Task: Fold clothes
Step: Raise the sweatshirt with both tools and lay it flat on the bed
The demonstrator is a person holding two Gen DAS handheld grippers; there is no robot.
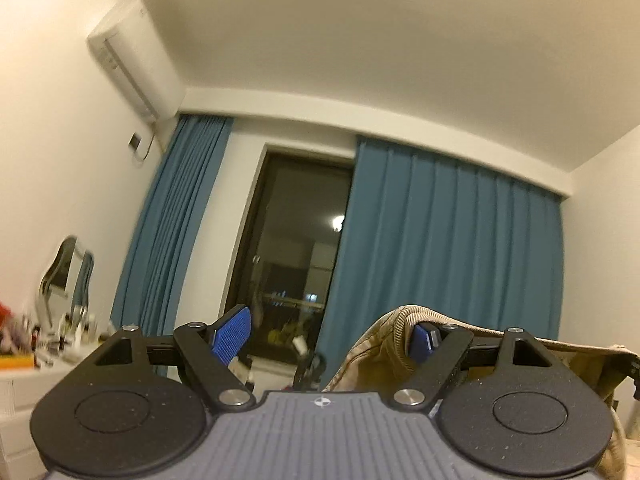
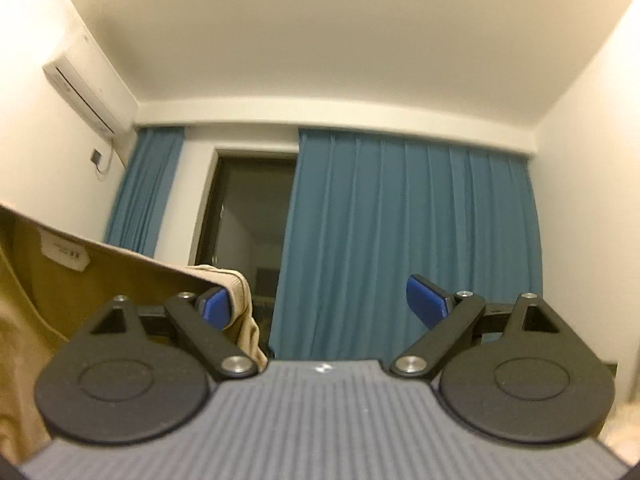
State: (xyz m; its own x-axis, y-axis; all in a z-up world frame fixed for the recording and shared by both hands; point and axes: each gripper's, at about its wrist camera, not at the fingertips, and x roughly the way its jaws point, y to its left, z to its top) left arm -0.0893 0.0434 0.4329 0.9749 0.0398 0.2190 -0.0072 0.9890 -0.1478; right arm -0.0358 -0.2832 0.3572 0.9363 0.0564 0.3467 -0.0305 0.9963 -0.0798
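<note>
Both grippers point up toward the ceiling and window. A tan ribbed-hem garment [image 1: 380, 344] hangs over the right blue pad of my left gripper [image 1: 326, 340], whose jaws stand wide apart. In the right wrist view the same tan garment [image 2: 120, 280], with a white label [image 2: 64, 254], stretches from the left and drapes over the left blue pad of my right gripper [image 2: 324, 304], also wide open. The cloth is hooked on one finger of each gripper, not pinched.
Blue curtains [image 1: 440, 240] flank a dark window [image 1: 296, 248]. An air conditioner [image 1: 128, 56] is high on the left wall. A mirror [image 1: 64, 276] and a cluttered white dresser [image 1: 24, 364] stand at the left.
</note>
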